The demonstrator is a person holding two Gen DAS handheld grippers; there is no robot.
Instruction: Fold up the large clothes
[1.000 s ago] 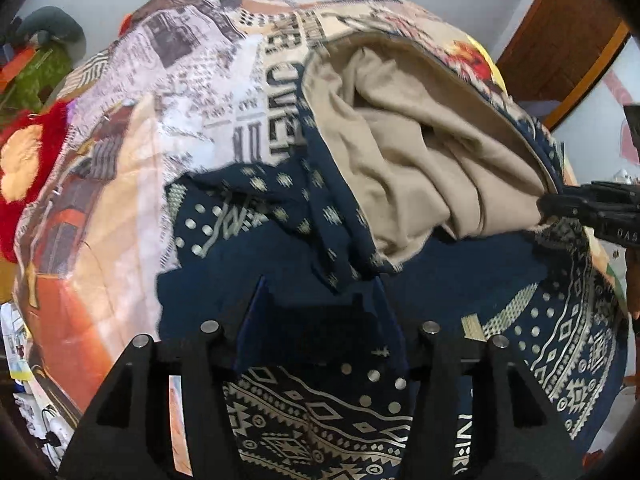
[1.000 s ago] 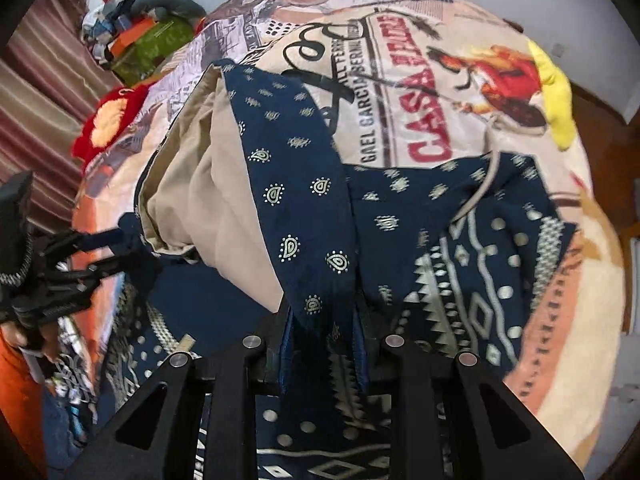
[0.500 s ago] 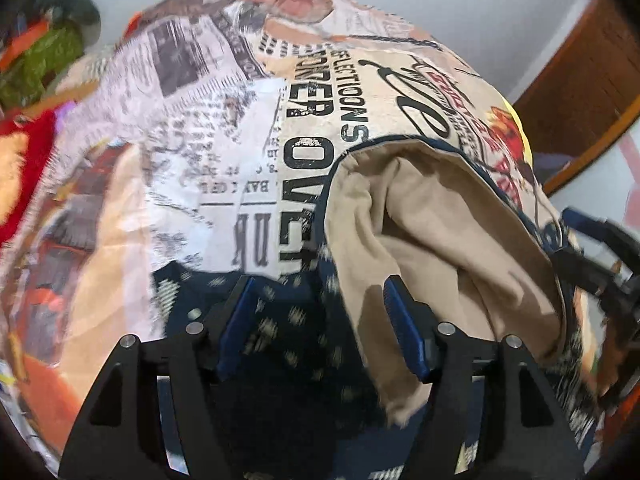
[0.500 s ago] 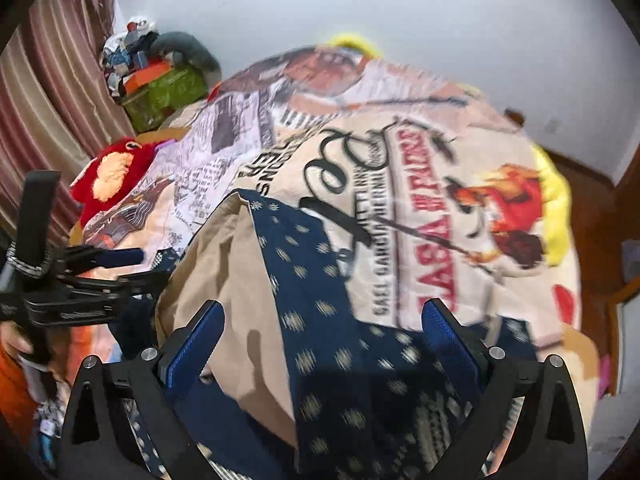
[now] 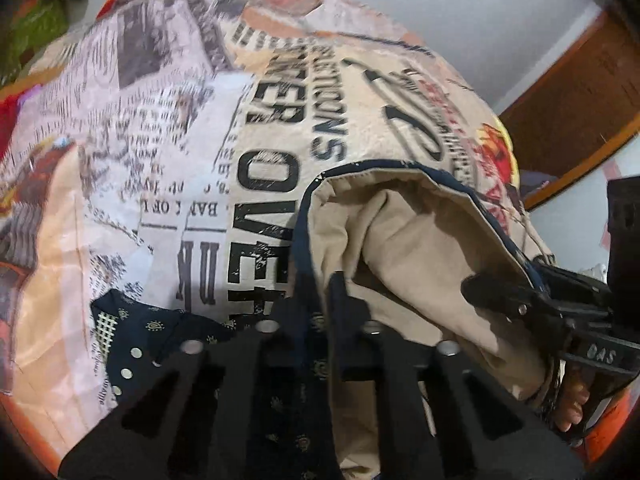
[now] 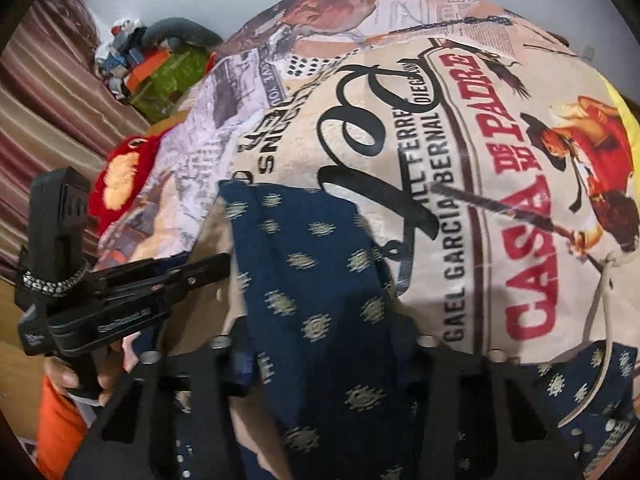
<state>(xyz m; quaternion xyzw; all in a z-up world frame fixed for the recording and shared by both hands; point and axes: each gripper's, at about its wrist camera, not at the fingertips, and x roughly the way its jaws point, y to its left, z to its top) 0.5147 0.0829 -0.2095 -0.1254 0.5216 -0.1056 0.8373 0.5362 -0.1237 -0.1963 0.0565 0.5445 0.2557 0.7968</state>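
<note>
Claws left [image 5: 320, 292] and right [image 6: 320, 336] both clenched on navy garment [image 6: 316, 280], lifted over printed bedspread [image 6: 500, 160]

Both views are smeared by motion, so the small motifs on the navy garment [image 6: 320, 280] read only as pale blots. Its lower part runs off the bottom edge, and its beige lining [image 5: 420, 240] hides the bed cover beneath. In the left wrist view the left hand-held gripper [image 5: 312, 308] has its fingertips buried in navy cloth. The right hand-held gripper [image 5: 492, 292] is cut by the right edge.
</note>
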